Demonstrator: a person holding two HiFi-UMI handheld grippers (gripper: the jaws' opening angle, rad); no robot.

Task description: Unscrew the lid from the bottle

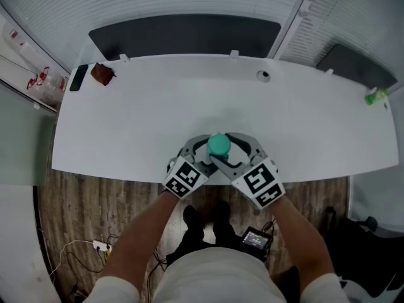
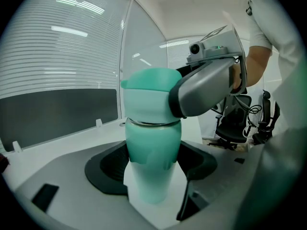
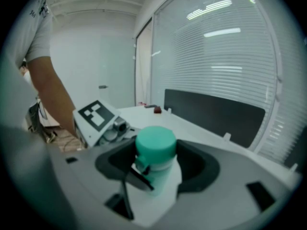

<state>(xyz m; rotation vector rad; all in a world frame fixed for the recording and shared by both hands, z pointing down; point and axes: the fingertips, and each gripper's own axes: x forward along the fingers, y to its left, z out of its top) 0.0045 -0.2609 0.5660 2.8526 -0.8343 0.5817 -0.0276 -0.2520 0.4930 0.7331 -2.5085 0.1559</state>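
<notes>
Looked down in the head view on the teal lid [image 1: 219,144] at the middle of the near edge of the bench [image 1: 145,112]. Saw the left gripper [image 1: 201,151] drawn in against it from the left and the right gripper [image 1: 237,149] from the right, both marker cubes turned toward the person. Noted a dark flat thing [image 1: 79,77] and a brown object [image 1: 102,74] side by side at the far left corner, and a small green item [image 1: 375,96] by the far right corner.

Found in the left gripper view the teal bottle [image 2: 153,147] upright between the left jaws, gripped by its body just below the lid [image 2: 148,97]. Saw a grey jaw of the right gripper pressed against the lid's right side.

Found in the right gripper view the lid [image 3: 155,140] between the right jaws, clamped at its sides, with the bottle's paler body [image 3: 160,178] under it. Made out the left gripper's marker cube [image 3: 96,115] just beyond, to the left.
</notes>
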